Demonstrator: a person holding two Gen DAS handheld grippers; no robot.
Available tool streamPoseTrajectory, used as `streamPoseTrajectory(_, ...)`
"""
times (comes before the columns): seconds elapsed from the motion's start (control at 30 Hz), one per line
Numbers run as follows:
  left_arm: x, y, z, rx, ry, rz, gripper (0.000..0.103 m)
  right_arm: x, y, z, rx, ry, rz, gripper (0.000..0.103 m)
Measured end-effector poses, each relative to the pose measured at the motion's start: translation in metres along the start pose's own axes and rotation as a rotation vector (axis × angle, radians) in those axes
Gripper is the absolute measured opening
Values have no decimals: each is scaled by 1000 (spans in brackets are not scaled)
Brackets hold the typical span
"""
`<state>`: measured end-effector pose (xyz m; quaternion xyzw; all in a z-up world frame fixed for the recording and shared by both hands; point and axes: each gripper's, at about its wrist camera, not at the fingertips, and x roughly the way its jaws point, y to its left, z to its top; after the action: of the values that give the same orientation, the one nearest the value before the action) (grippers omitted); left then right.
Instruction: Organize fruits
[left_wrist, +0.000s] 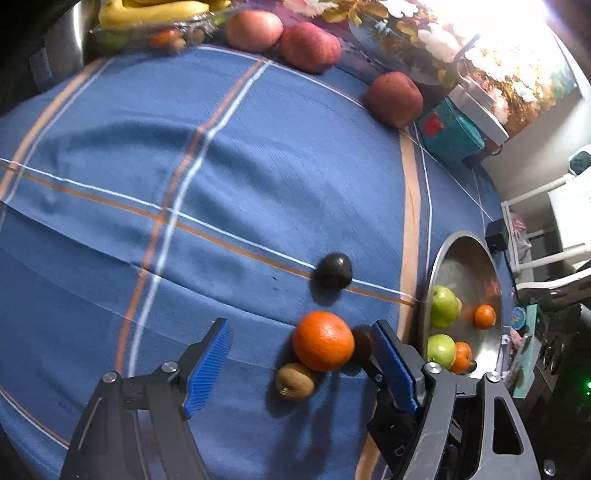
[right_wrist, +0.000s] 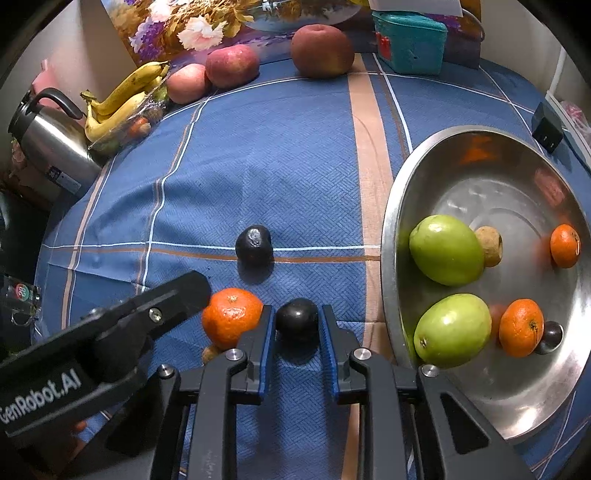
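Our right gripper has its blue pads clamped on a small dark plum, one pad against each side of it, down on the blue checked tablecloth. Just to the left of that gripper, touching the outside of its left finger, sits an orange, and a second dark plum lies a little beyond it, apart from everything else. Close on the right we see the steel bowl, tilted toward us in this view, holding two green apples, a brownish kiwi behind the upper one, two small oranges and a dark plum (half hidden behind the nearer orange).

Our left gripper stands wide, pads touching nothing; the same orange lies between its fingers, nearer the right one, with a kiwi just on our side of it. We can also see its black body reaching in from the lower left of the right wrist view.

Far beyond both grippers, along the back edge of the cloth, three red apples sit in a loose row, with a bunch of bananas on a clear bag of fruit and a steel kettle off to the left, and a teal box to the right.
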<state>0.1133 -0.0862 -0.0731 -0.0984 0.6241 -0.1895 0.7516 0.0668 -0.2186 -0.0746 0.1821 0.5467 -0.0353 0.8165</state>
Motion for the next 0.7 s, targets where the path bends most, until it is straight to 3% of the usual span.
streamPoseTrajectory(0.47,15,-7,3,-15,36,-59,38,-4,-8,-2,25,-2,6,24)
streamPoseTrajectory(0.7,17,-9,3,-14,36,-60,36,-5,-9,-1,33,0,12,24)
